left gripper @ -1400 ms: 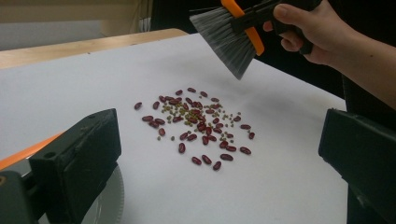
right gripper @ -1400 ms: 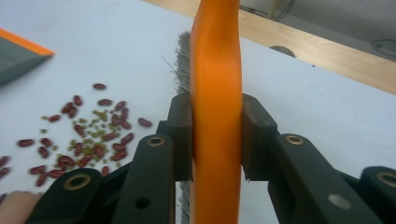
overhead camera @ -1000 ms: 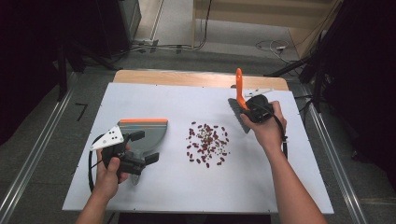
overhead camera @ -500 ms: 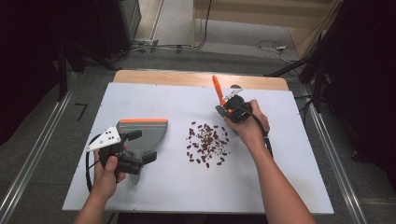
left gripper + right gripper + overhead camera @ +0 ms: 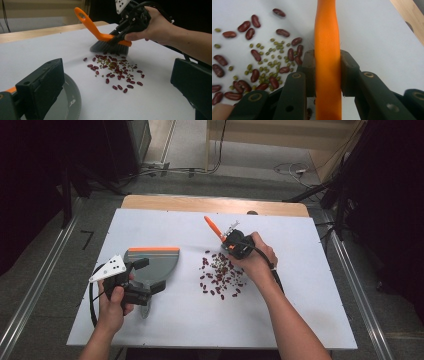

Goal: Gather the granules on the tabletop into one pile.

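Right gripper (image 5: 231, 243) is clamping the brush (image 5: 110, 41) by its orange handle: in the right gripper view both pads (image 5: 309, 72) are pressing flat on the handle's two sides, the handle running straight up between them and out past the tips. The grey bristle head is sitting just under the fingers in the left gripper view, resting at the far edge of the beans (image 5: 220, 275), apparently touching the nearest ones, though I can't be sure from that angle. Beans are lying below and to one side of the right fingers, a loose scatter of dark red ones mixed with small green ones on the white table (image 5: 310, 285). Right hand (image 5: 255, 257) is coming in from the near edge, forearm angled toward the table's middle, wrist bent so the handle's looped end is pointing up and away from the person. Left gripper (image 5: 142, 277) is holding the dustpan (image 5: 157, 265): its handle looks to be between the fingers, but whether the pads are actually pressing on it I can't tell. Left hand (image 5: 114, 302) is sitting low near the table edge, gripper body roughly level, fingers pointing toward the beans, which are lying well apart from them. High view is giving the whole layout, with pan left of the pile and brush behind it; the left gripper view is adding the bristles and the handle's loop; the right gripper view is giving the pad contact up close.
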The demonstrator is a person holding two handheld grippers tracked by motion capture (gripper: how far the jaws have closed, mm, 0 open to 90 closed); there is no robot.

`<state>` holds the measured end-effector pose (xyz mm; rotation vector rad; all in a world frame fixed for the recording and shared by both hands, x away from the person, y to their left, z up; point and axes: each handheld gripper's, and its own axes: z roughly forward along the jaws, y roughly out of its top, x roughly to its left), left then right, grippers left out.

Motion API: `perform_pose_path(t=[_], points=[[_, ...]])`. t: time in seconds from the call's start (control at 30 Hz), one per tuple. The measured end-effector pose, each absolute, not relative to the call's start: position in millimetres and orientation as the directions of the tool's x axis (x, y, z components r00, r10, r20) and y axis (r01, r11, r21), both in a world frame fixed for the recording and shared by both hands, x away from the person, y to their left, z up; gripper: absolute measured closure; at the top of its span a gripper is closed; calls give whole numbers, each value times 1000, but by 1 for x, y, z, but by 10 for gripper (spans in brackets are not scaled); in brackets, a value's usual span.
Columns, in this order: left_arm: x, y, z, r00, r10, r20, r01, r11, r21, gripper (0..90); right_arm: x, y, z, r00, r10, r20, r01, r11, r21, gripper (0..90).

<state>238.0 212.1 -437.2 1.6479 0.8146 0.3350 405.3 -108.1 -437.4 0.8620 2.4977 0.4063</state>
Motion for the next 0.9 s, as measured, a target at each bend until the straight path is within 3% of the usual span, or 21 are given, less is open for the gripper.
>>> perform_pose_path(t=[0.27,0.47,0.6,0.73,0.83,0.9], points=[[237,214,-437,701,682,-209,322,-41,946,0,392,-107,-435,-740,578,-344,446,804,393,691],[237,215,-437,696,687,-209,322,-37,946,0,391,-120,-419,-719,621,-313,447,758,475,691],[238,218,-437,687,694,-217,325,-26,945,0,377,-126,-398,-760,623,-187,448,709,544,690],[238,219,-437,681,699,-219,325,-21,945,0,369,-123,-394,-816,566,-121,428,731,532,690],[237,220,-436,677,704,-214,325,-24,946,0,356,-114,-395,-841,540,40,477,703,528,690],[237,219,-436,677,704,-215,324,-23,946,0,354,-112,-396,-849,524,66,476,706,525,690]])
